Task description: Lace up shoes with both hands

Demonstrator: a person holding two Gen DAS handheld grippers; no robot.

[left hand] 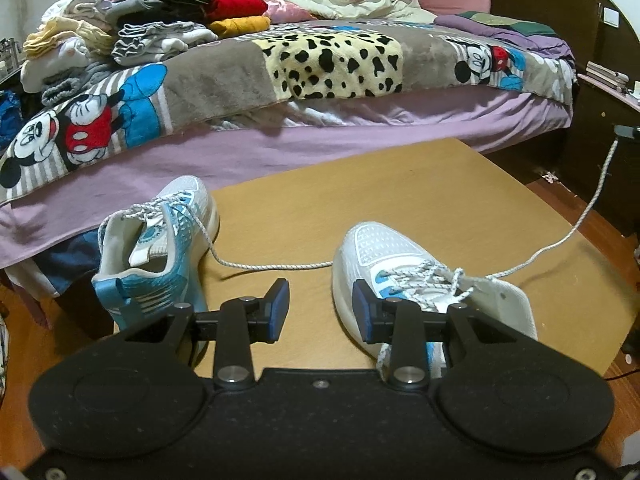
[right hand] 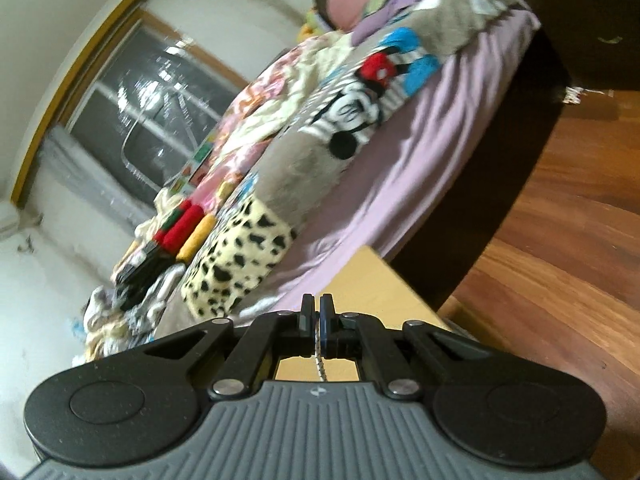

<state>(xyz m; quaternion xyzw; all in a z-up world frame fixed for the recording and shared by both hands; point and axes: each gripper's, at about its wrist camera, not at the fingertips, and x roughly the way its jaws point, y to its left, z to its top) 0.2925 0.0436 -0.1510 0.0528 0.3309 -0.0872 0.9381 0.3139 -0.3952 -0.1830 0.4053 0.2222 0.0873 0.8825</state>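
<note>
Two sneakers sit on the tan tabletop (left hand: 400, 184): the blue-and-white shoe (left hand: 160, 248) at its left edge, the white shoe (left hand: 420, 280) nearer the middle. Between them hovers the left gripper (left hand: 320, 308), jaws apart and empty. A speckled lace (left hand: 560, 240) runs rightward from the white shoe up to the right gripper (right hand: 318, 320), clamped on it.

The right shoe (left hand: 404, 280)'s heel is hidden behind the left gripper (left hand: 320, 308), beside the table (left hand: 400, 200)'s near edge. Its lace (left hand: 560, 240) runs off past the table's right edge. The right wrist view is motion-blurred; the shoes are out of it.
</note>
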